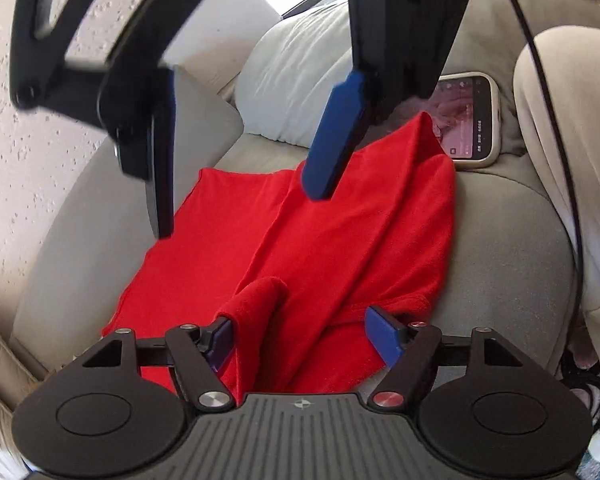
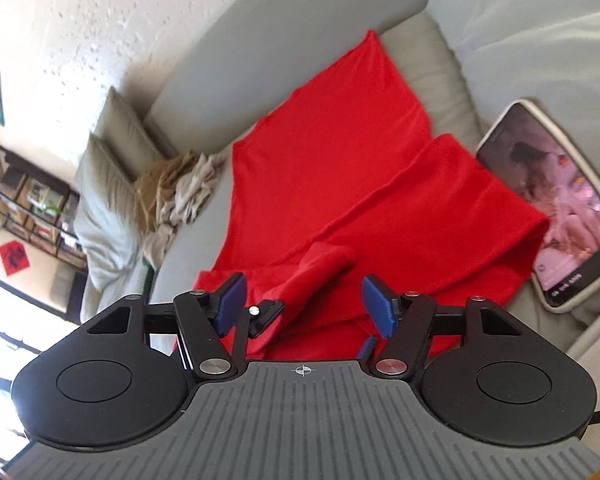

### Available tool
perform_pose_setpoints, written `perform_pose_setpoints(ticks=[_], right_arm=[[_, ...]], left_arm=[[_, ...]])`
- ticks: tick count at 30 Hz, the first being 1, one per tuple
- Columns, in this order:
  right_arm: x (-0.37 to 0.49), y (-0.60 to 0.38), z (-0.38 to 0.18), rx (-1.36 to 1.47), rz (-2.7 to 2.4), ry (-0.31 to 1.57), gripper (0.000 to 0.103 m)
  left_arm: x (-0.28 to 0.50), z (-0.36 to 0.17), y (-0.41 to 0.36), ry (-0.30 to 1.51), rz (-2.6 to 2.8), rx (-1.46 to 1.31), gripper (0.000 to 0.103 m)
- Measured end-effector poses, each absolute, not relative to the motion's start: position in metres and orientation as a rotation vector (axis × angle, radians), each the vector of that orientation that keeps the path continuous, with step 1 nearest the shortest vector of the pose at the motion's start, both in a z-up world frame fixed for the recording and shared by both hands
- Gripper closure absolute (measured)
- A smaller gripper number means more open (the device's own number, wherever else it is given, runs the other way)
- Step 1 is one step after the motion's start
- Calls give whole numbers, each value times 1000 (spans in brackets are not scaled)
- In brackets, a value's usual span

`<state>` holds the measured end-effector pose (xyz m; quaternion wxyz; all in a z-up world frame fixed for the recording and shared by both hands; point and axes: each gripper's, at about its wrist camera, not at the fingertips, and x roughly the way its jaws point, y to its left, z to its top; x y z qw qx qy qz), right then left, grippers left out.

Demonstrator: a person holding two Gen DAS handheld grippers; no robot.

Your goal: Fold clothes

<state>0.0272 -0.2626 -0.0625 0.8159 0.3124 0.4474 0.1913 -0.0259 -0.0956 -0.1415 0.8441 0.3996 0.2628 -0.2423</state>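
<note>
Left wrist view: both the left gripper (image 1: 300, 338) and the right gripper (image 1: 240, 168) hung spread, empty, above the half-folded red garment (image 1: 320, 240). Next move, likely: grasp the near raised fold (image 1: 260, 296).

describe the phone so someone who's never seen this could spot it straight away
Start at the grey sofa seat with the red garment spread on it. Off the garment's far corner, against the back cushion, lies the phone. It is the only hard, glowing thing there: lit screen, pale case.
</note>
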Motion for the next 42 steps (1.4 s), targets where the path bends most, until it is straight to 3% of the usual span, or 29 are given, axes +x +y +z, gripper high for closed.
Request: perform_pose_setpoints(ticks=[4, 8, 10, 11, 12, 13, 15, 17, 19, 21, 23, 24, 25, 27, 29, 30, 31, 34, 37, 38, 39, 42], right_arm=[[47, -239, -69, 630, 462, 998, 36], [75, -228, -97, 668, 376, 1096, 38], [87, -221, -111, 656, 333, 1122, 50], [91, -217, -116, 644, 321, 1127, 67], [94, -214, -119, 631, 319, 1121, 92], [95, -212, -119, 606, 316, 1094, 99], [90, -209, -109, 527, 316, 990, 100], [79, -209, -95, 440, 316, 861, 100], [79, -212, -96, 359, 223, 875, 98], [86, -224, -109, 352, 144, 1002, 80], [83, -242, -112, 417, 116, 1035, 79], [79, -248, -110, 443, 111, 1017, 70], [76, -249, -103, 439, 102, 992, 68], [73, -244, -93, 420, 152, 940, 68], [75, -228, -88, 399, 241, 926, 68], [76, -219, -87, 389, 284, 924, 68], [78, -207, -88, 372, 327, 925, 68], [87, -171, -91, 323, 412, 955, 68], [95, -144, -99, 291, 420, 1011, 68], [98, -137, -103, 274, 408, 1032, 65], [101, -131, -107, 250, 391, 1056, 54], [101, -117, -119, 174, 374, 1079, 48]], left_arm=[[-9, -124, -68, 690, -540, 559, 29], [-13, -130, -63, 669, -529, 575, 28], [-10, -128, -64, 670, -533, 565, 28], [-8, -127, -64, 674, -535, 558, 28], [-6, -125, -64, 681, -537, 548, 28], [-4, -122, -61, 693, -537, 531, 28], [0, -114, -49, 742, -545, 446, 28], [5, -106, -35, 802, -551, 338, 28], [11, -100, -13, 873, -545, 201, 28], [13, -95, 11, 918, -517, 61, 29], [14, -89, 35, 921, -471, -74, 29], [15, -86, 45, 899, -432, -122, 29], [15, -85, 54, 872, -385, -159, 29], [17, -84, 73, 836, -274, -236, 32], [27, -92, 92, 863, -115, -321, 54], [34, -97, 102, 888, -62, -358, 77], [40, -102, 109, 910, -39, -377, 86], [41, -116, 119, 950, -9, -389, 89], [41, -116, 119, 956, -1, -370, 86], [42, -116, 119, 960, 0, -372, 85], [42, -115, 119, 963, 1, -371, 82], [41, -111, 117, 959, -4, -355, 82]])
